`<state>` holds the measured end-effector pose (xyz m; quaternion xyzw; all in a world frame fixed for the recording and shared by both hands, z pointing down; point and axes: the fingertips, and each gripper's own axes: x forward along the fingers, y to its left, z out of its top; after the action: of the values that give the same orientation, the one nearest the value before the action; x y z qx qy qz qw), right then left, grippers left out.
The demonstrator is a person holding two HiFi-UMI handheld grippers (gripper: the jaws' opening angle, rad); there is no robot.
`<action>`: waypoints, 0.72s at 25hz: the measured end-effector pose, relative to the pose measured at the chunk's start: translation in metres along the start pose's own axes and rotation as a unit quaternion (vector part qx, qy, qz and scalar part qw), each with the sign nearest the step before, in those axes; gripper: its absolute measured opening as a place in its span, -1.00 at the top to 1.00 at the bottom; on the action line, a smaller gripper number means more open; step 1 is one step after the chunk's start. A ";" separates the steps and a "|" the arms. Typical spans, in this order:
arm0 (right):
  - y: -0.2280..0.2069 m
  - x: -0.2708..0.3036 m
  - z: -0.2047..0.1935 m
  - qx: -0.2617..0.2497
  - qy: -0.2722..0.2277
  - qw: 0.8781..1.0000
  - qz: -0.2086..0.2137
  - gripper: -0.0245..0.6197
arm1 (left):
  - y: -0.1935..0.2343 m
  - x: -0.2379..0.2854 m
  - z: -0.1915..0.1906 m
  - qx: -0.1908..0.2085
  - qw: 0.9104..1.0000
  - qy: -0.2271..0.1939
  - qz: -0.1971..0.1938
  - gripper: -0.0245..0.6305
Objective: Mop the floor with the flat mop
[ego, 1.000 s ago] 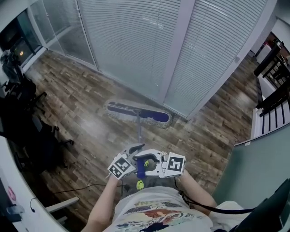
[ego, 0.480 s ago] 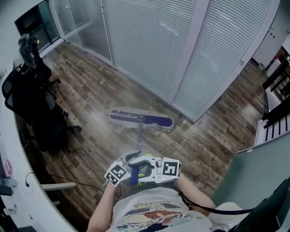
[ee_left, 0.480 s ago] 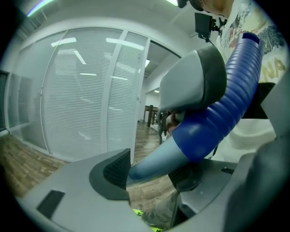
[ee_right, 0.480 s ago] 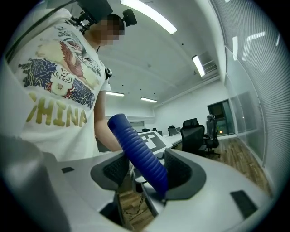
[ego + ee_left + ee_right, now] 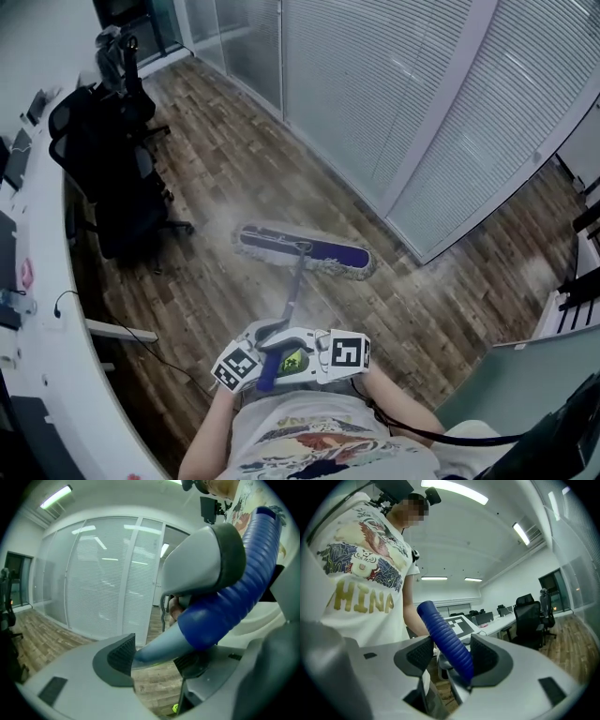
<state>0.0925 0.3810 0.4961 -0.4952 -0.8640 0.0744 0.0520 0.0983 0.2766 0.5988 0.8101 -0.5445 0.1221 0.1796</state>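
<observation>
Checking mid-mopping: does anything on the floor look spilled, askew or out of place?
Nothing spilled or damaged. The flat mop sits flat on the wood floor, a pale haze around its head. One oddity: a thin dark cable trails over the floor near the white desk and could snag.

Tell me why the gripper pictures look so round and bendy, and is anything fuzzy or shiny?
Left gripper view: a wide lens bows the blinds and darkens the corners; the blue grip, so close, looks huge and soft. Right gripper view: same round bending, and the ceiling light glares white. Head view: sharp, with a pale sheen on the floor by the mop head.
</observation>
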 end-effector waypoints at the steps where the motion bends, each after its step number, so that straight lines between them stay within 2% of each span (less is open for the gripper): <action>1: 0.013 -0.003 -0.001 -0.001 0.000 1.000 0.006 0.20 | -0.012 0.000 -0.001 -0.003 1.000 0.001 0.008 0.27; 10: 0.135 -0.053 -0.020 -0.016 -0.009 0.999 0.037 0.20 | -0.130 0.026 -0.008 -0.016 0.998 -0.001 0.068 0.27; 14: 0.151 -0.077 -0.021 -0.043 -0.020 0.999 0.008 0.20 | -0.150 0.043 0.001 -0.007 0.997 -0.002 0.072 0.27; 18: 0.148 -0.096 -0.012 -0.057 -0.034 0.998 -0.021 0.20 | -0.151 0.057 0.016 -0.006 0.997 -0.020 0.076 0.27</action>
<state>0.2682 0.3726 0.4798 -0.4766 -0.8782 0.0412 -0.0041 0.2597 0.2743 0.5831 0.7676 -0.6087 0.1161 0.1637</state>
